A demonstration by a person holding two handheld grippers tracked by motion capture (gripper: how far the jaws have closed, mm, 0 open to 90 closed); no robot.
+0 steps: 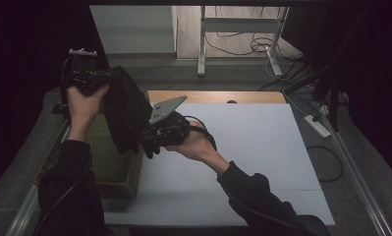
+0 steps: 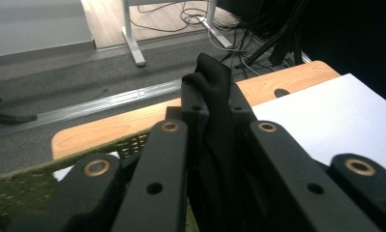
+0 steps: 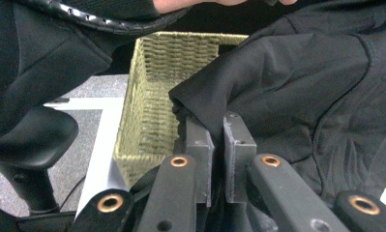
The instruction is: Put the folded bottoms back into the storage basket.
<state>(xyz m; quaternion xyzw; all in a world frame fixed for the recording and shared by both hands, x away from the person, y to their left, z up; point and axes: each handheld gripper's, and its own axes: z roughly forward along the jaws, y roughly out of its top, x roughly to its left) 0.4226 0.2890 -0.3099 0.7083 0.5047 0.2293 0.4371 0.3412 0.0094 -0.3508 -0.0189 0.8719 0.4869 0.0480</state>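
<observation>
Over the basket (image 1: pixel 116 169), at nine o'clock on the table (image 1: pixel 242 147), hangs a black cloth (image 1: pixel 126 114). Left gripper (image 1: pixel 102 77) and right gripper (image 1: pixel 145 141) each pinch an edge. Lifting seems underway; next likely calls for carrying it toward three o'clock and spreading it.

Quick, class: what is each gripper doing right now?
Left gripper: shut on the black cloth.
Right gripper: shut on the black cloth.
</observation>
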